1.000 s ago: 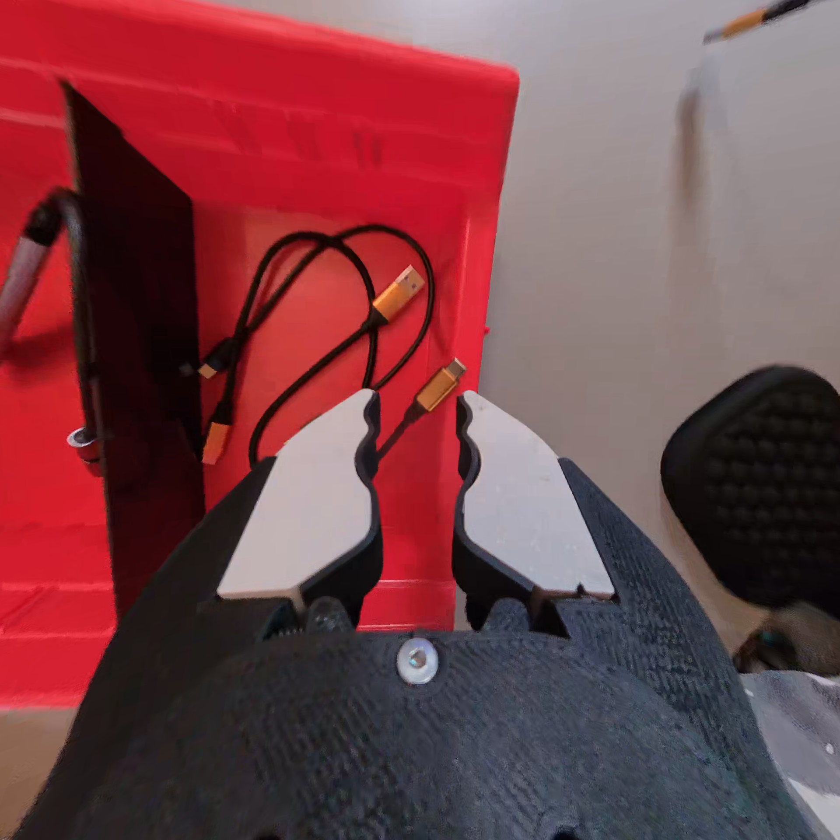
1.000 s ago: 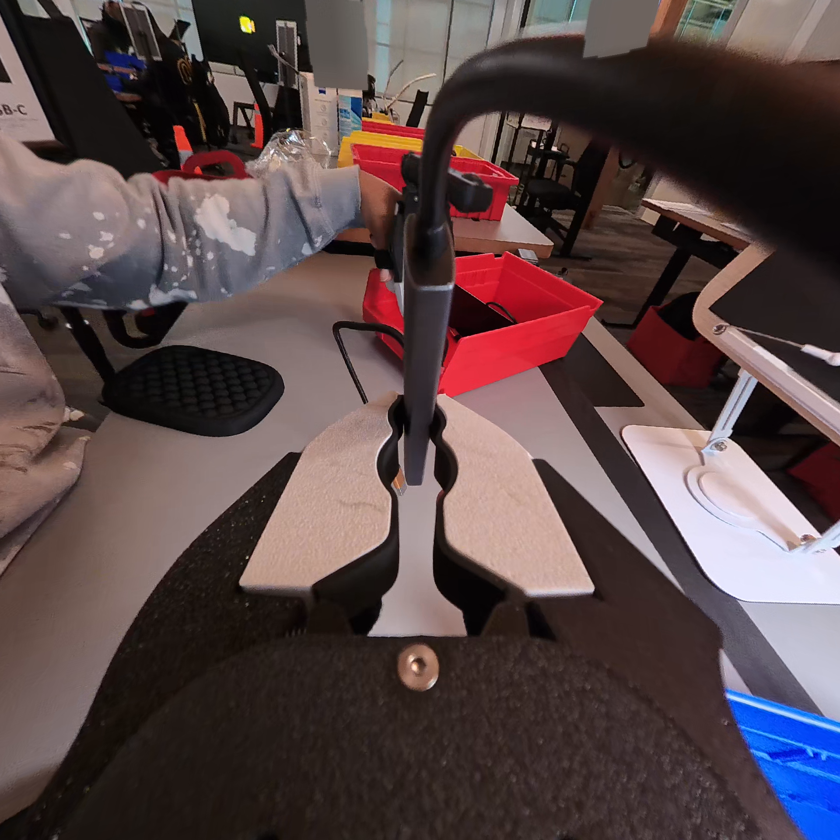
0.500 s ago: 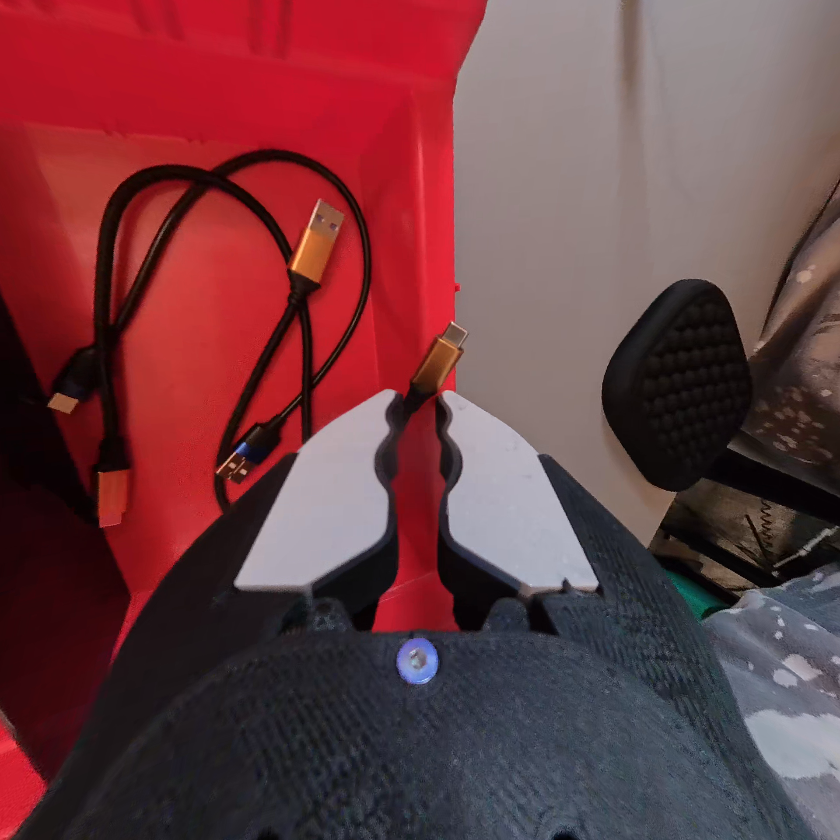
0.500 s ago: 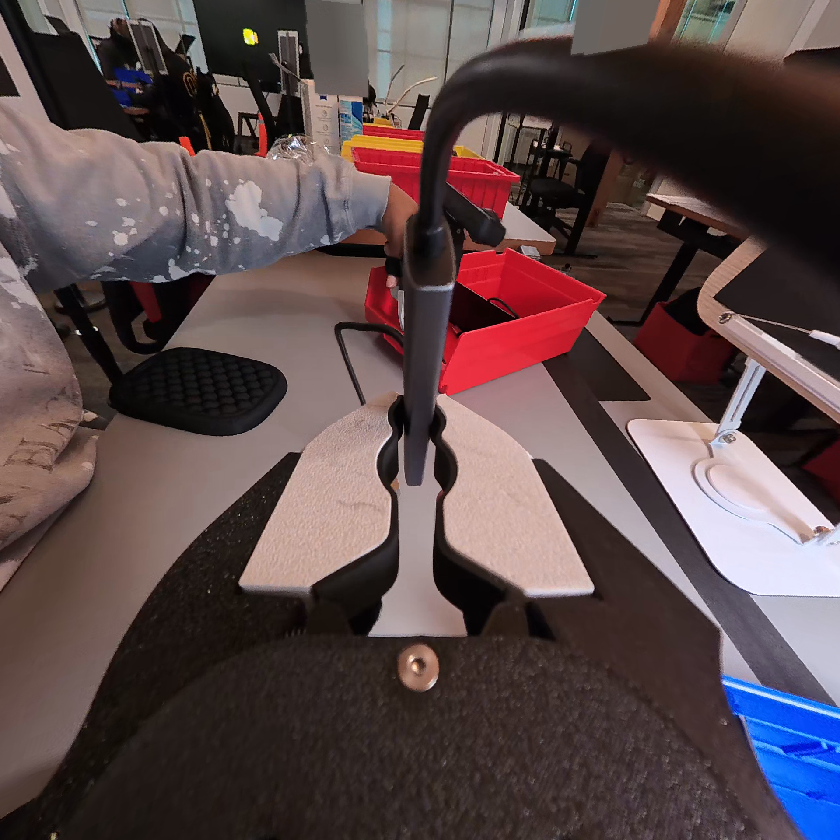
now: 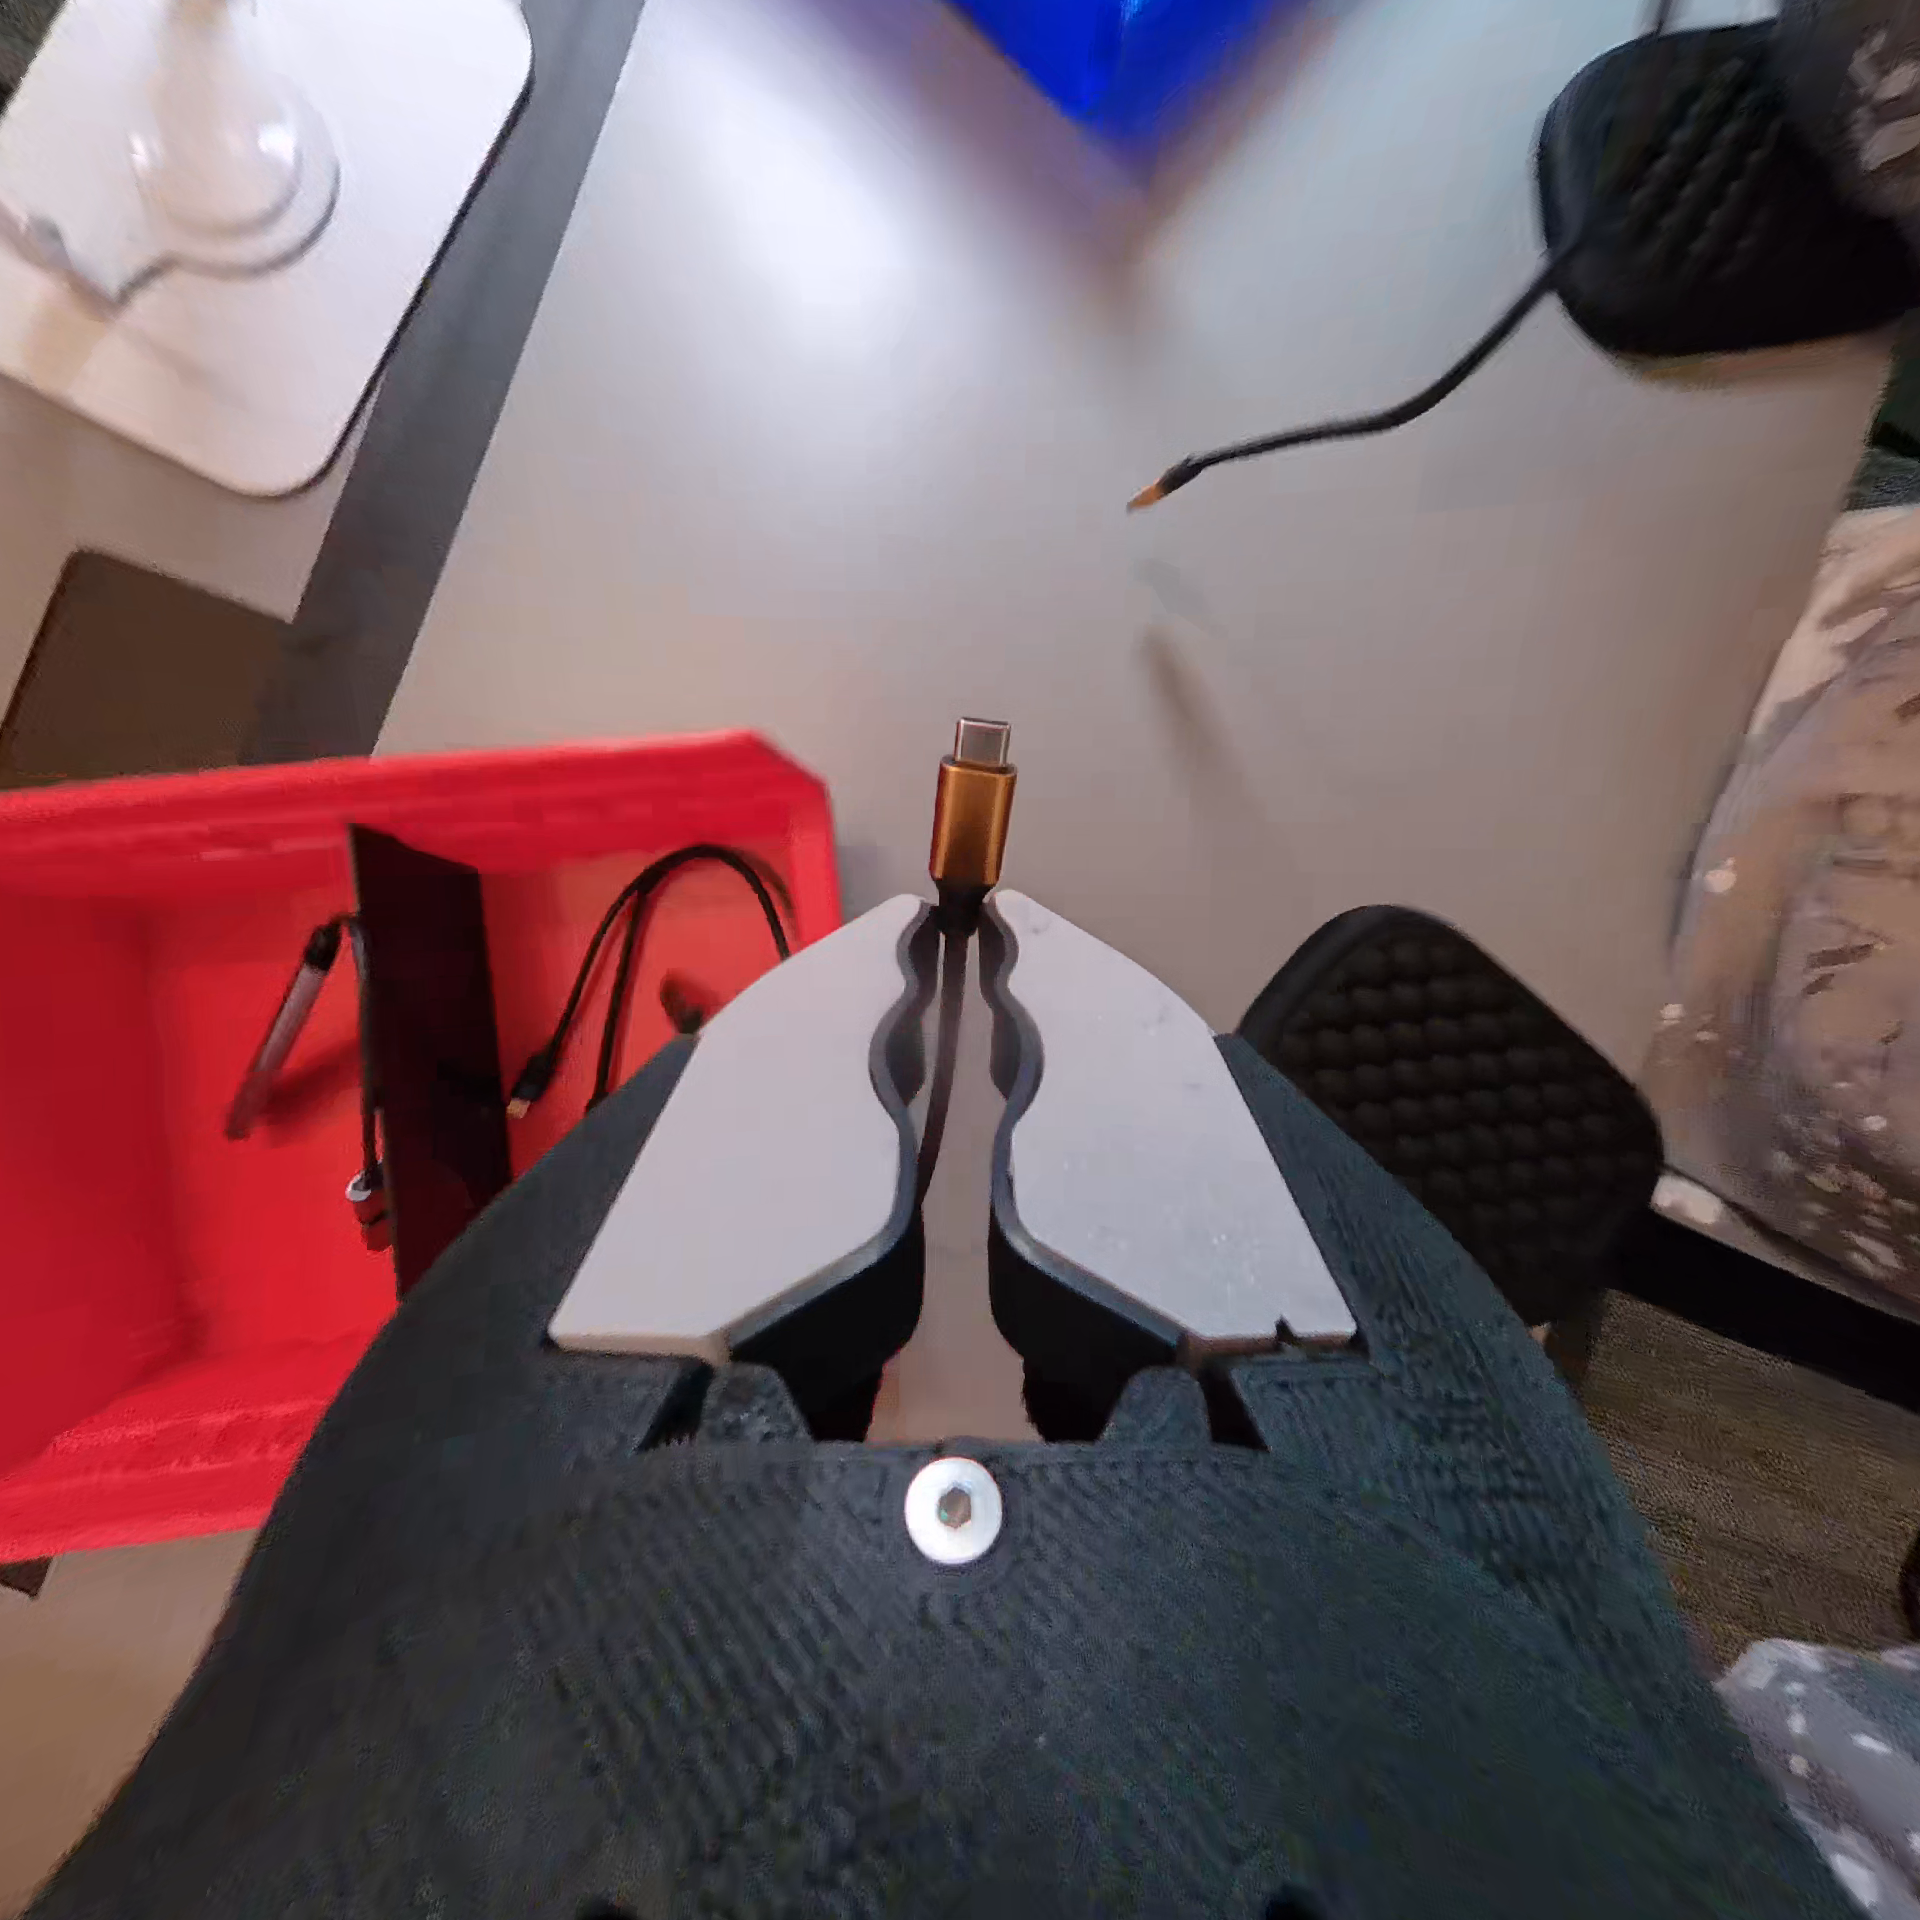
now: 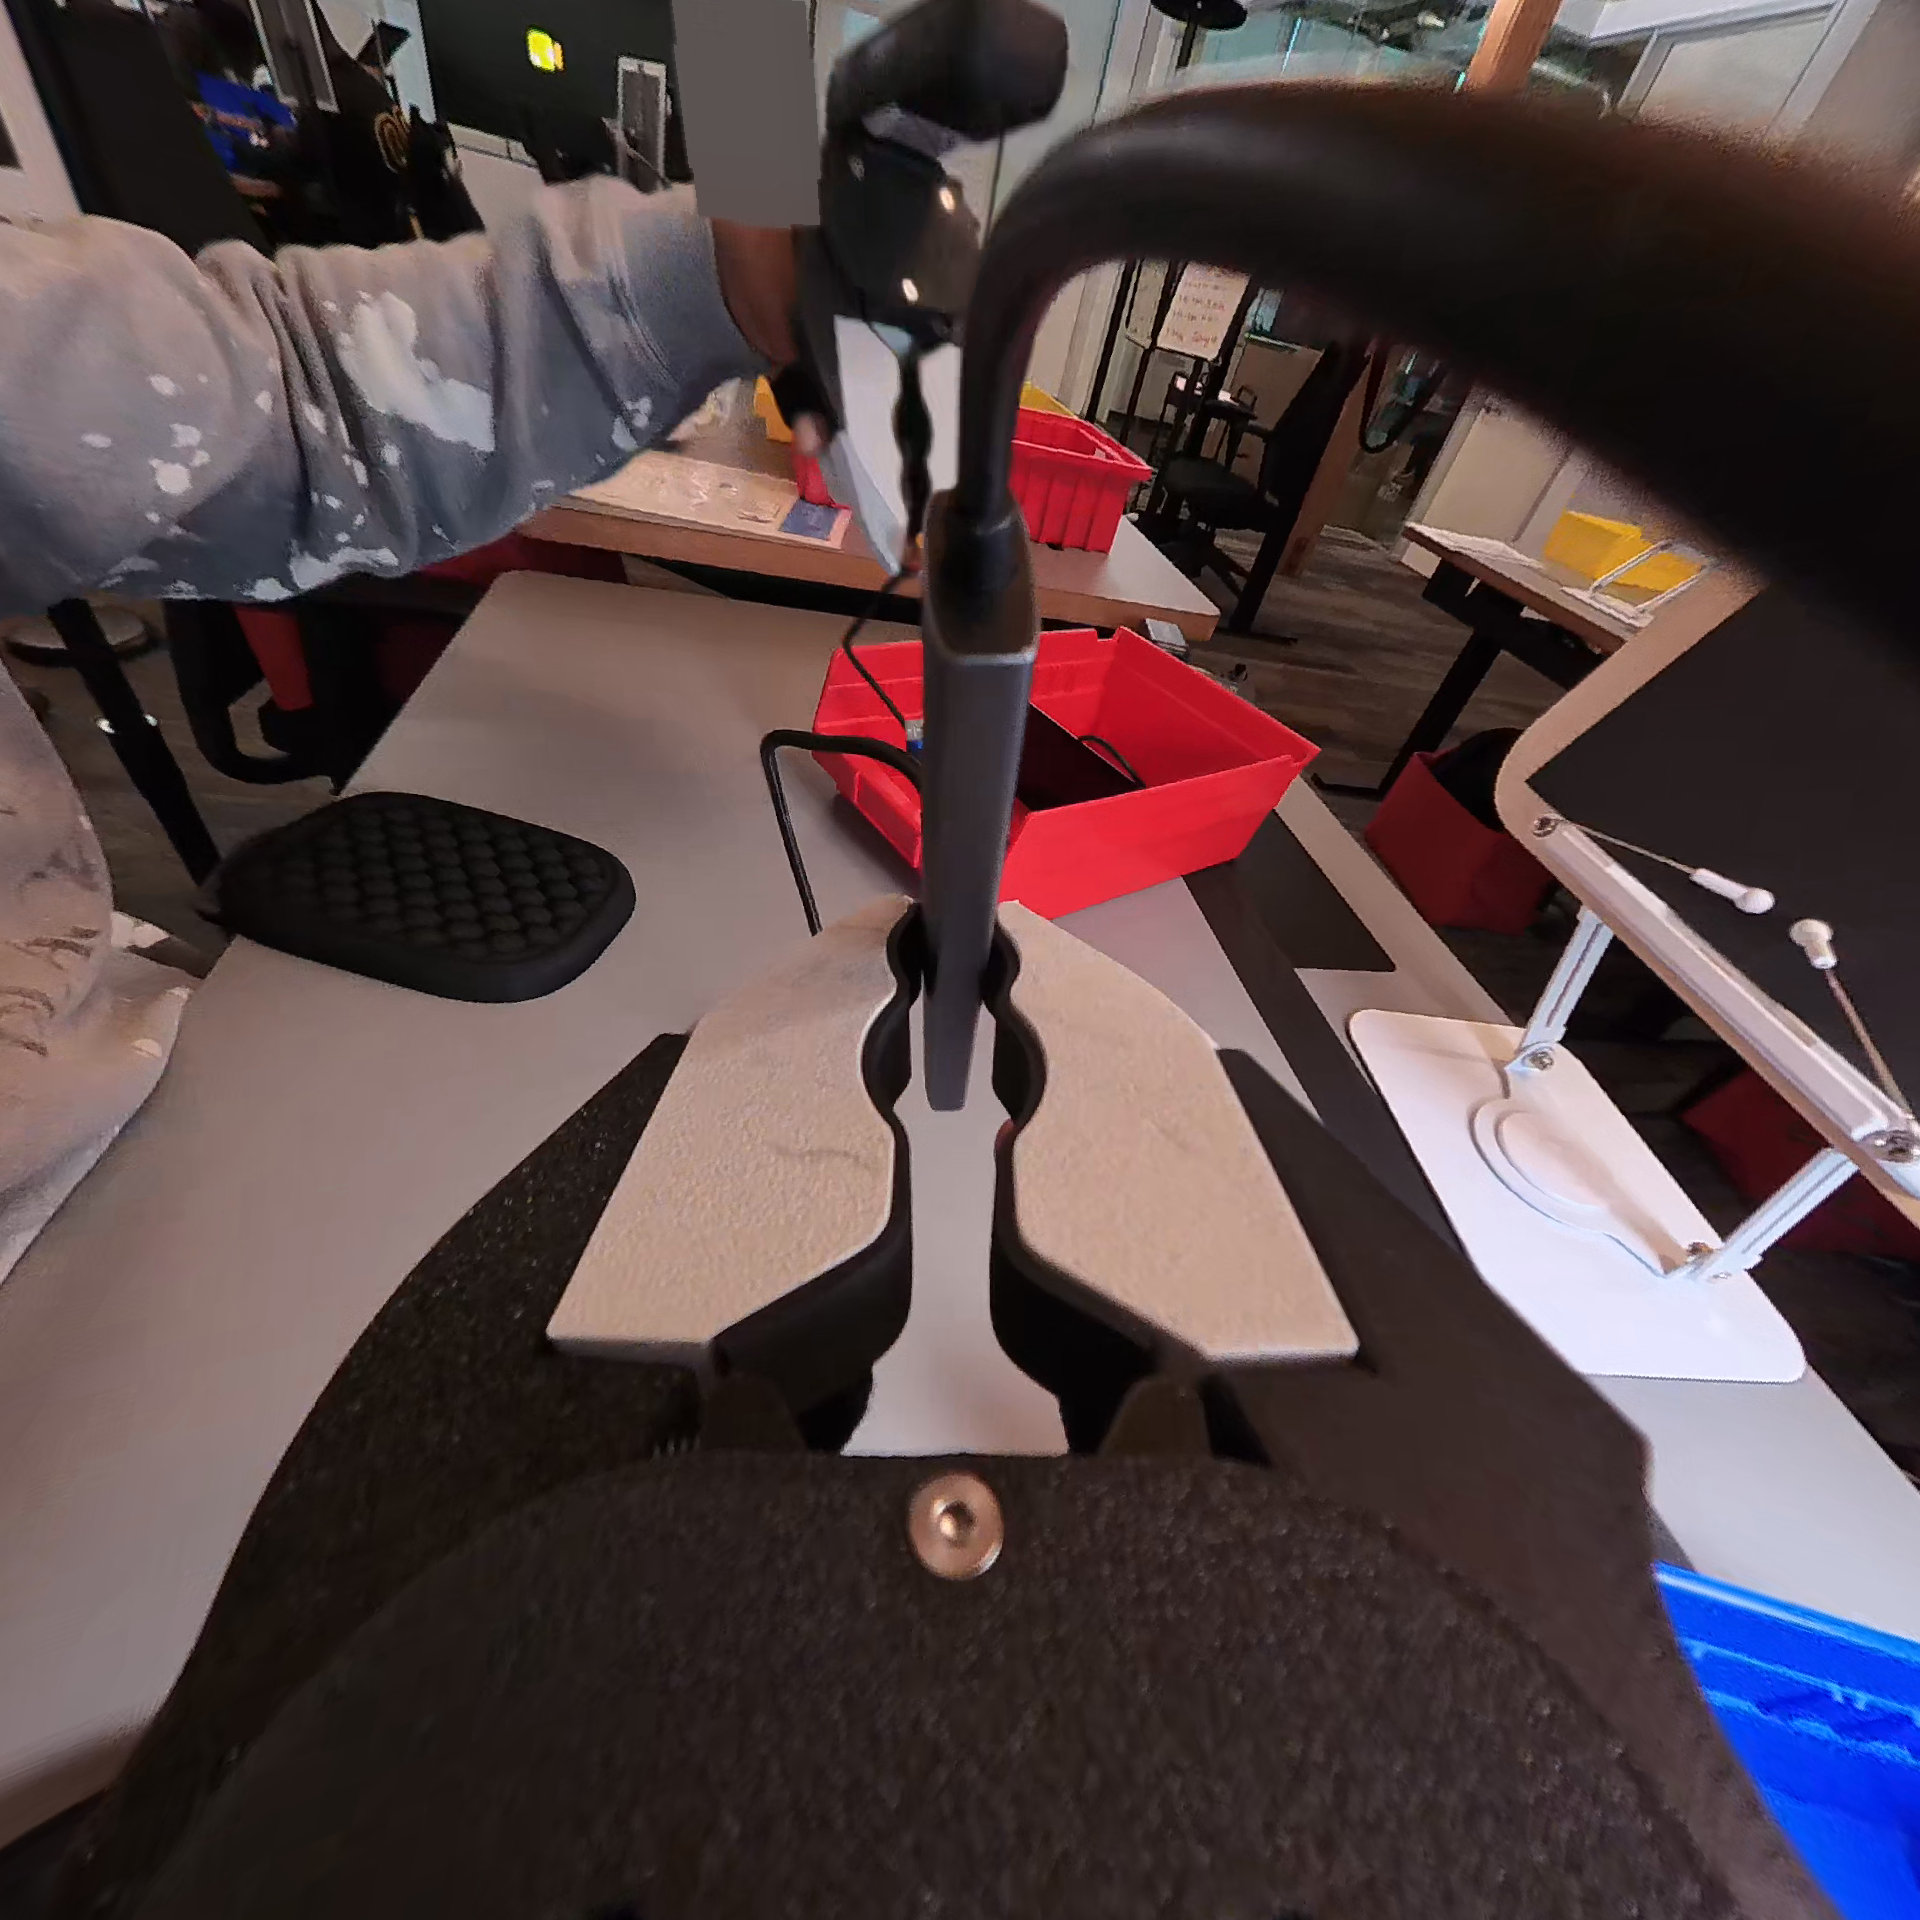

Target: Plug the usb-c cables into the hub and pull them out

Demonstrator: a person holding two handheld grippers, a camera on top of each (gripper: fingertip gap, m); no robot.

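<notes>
My left gripper (image 5: 958,914) is shut on a black cable just behind its orange USB-C plug (image 5: 974,821), which sticks out past the fingertips above the grey table (image 5: 831,468). My right gripper (image 6: 956,925) is shut on the grey hub (image 6: 971,831), held upright; its thick black lead (image 6: 1351,187) arches overhead. The left gripper (image 6: 894,312) shows far off, raised above the red bin (image 6: 1122,821), its cable hanging down. More cables (image 5: 644,966) lie in the red bin (image 5: 416,790). Another black cable end (image 5: 1299,431) shows in the air at right.
A black dotted pad (image 6: 426,894) lies on the table at left; it also shows in the left wrist view (image 5: 1455,1081). A white stand base (image 6: 1558,1174) sits at right. A blue bin (image 6: 1829,1745) is at the near right corner. A person's spattered grey sleeve (image 6: 312,405) reaches across. About 30 centimetres separates my left fingertips from my right.
My left gripper closed on the USB-C cable in the red bin, lifted it out and swung up over the table. The right gripper kept holding the hub still.
</notes>
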